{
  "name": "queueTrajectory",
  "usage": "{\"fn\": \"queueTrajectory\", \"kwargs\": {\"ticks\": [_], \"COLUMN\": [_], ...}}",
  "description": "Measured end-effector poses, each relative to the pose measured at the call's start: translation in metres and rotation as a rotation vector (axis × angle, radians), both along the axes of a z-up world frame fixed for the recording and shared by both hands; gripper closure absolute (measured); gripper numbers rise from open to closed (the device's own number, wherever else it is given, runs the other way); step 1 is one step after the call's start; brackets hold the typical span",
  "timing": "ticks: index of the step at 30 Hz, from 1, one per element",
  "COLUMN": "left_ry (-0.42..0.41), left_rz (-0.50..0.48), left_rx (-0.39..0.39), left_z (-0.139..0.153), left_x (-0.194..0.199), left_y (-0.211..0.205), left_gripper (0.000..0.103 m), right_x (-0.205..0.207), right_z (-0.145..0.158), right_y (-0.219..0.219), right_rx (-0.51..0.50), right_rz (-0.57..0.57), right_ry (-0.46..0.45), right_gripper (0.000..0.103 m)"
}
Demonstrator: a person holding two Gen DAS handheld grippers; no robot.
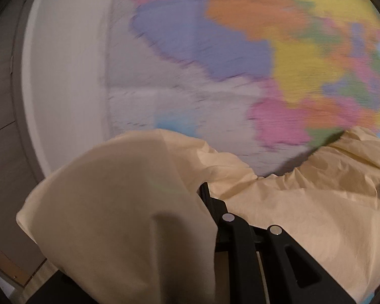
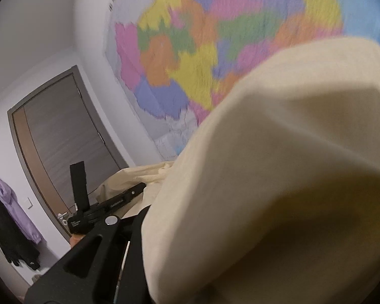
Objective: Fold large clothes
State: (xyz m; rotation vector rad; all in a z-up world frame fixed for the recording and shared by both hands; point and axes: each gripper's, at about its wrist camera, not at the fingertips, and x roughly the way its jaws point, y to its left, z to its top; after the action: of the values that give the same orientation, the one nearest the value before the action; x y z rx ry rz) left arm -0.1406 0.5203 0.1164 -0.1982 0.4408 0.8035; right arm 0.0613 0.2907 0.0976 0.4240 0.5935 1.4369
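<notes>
Cream garment (image 1: 119, 202) — pale yellow, thin, creased fabric; lifted and draped in loose folds — billows close before both cameras.

**Colours in view**

Garment (image 1: 119, 202) is plain pale cream-yellow with no print, draped over both black grippers. The left gripper (image 1: 205, 192) and right gripper (image 2: 139, 215) are matte black with silver pivot pins. Ahead of the fingers, a wall map (image 1: 215, 50) shows pink, lilac-blue, orange, yellow and green patches on white. Left of the right gripper are a grey door (image 2: 63, 136) with a brown edge, a lilac hoodie (image 2: 12, 202) and a black coat (image 2: 0, 228).
</notes>
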Motion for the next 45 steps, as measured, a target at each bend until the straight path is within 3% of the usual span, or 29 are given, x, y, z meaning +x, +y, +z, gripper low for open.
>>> {"fn": "queueTrajectory", "kwargs": {"ticks": [2,4,7,9,10,11,13,17,19,20,22,25,27,28,29,31,33,37,39,40,41,45], "left_ry": [0.017,0.009,0.156,0.201,0.197,0.201,0.194,0.198,0.192,0.192,0.177,0.137,0.130,0.128,0.121,0.108,0.164,0.097,0.070,0.063,0.056,0.075], "left_rz": [0.043,0.097,0.220,0.237,0.232,0.235,0.233,0.237,0.231,0.235,0.231,0.226,0.205,0.193,0.181,0.139,0.157,0.094,0.054,0.029,-0.007,-0.104], "left_rx": [0.007,-0.087,-0.203,-0.236,-0.244,-0.231,-0.224,-0.221,-0.206,-0.192,-0.161,-0.133,-0.125,-0.127,-0.123,-0.115,-0.077,-0.107,-0.086,-0.078,-0.076,-0.076], "left_z": [-0.023,-0.062,-0.139,-0.167,-0.173,-0.174,-0.171,-0.161,-0.154,-0.151,-0.145,-0.137,-0.138,-0.139,-0.140,-0.139,-0.141,-0.127,-0.118,-0.114,-0.112,-0.114], "left_x": [-0.002,-0.010,-0.006,-0.008,-0.012,-0.015,-0.021,-0.033,-0.041,-0.044,-0.054,-0.059,-0.059,-0.057,-0.057,-0.057,-0.049,-0.054,-0.049,-0.047,-0.044,-0.023], "left_y": [0.029,0.065,0.101,0.105,0.104,0.103,0.102,0.094,0.084,0.075,0.055,0.036,0.026,0.023,0.018,0.010,0.004,-0.008,-0.014,-0.023,-0.031,-0.056], "left_gripper": [0.088,0.087,0.085,0.082,0.080,0.077,0.075,0.071,0.065,0.063,0.060,0.056,0.051,0.051,0.051,0.047,0.045,0.043,0.034,0.029,0.029,0.025], "right_x": [-0.007,-0.011,-0.023,-0.028,-0.028,-0.029,-0.034,-0.038,-0.032,-0.026,-0.010,0.017,0.019,0.011,0.004,-0.012,-0.024,-0.024,-0.020,-0.019,-0.021,-0.014], "right_z": [-0.030,-0.077,-0.151,-0.158,-0.156,-0.152,-0.138,-0.116,-0.106,-0.103,-0.104,-0.119,-0.126,-0.133,-0.138,-0.146,-0.143,-0.105,-0.081,-0.075,-0.069,-0.073], "right_y": [0.028,0.054,0.075,0.061,0.055,0.049,0.027,-0.026,-0.053,-0.063,-0.074,-0.063,-0.048,-0.037,-0.035,-0.020,-0.017,-0.043,-0.047,-0.044,-0.032,0.012], "right_rx": [-0.038,-0.133,-0.336,-0.315,-0.319,-0.329,-0.366,-0.458,-0.458,-0.456,-0.485,-0.520,-0.523,-0.530,-0.552,-0.629,-0.680,-0.604,-0.537,-0.517,-0.501,-0.484], "right_rz": [0.026,0.058,0.118,0.131,0.153,0.168,0.176,0.187,0.139,0.097,-0.002,-0.036,0.016,0.067,0.107,0.164,0.181,0.117,0.081,0.068,0.059,0.063], "right_ry": [0.019,0.119,0.264,0.263,0.269,0.263,0.182,0.002,-0.052,-0.067,-0.074,0.013,0.008,0.016,0.021,-0.055,-0.119,-0.161,-0.182,-0.192,-0.200,-0.164], "right_gripper": [0.091,0.087,0.075,0.068,0.058,0.048,0.040,0.043,0.053,0.056,0.054,0.053,0.064,0.081,0.086,0.088,0.089,0.084,0.082,0.073,0.055,0.054]}}
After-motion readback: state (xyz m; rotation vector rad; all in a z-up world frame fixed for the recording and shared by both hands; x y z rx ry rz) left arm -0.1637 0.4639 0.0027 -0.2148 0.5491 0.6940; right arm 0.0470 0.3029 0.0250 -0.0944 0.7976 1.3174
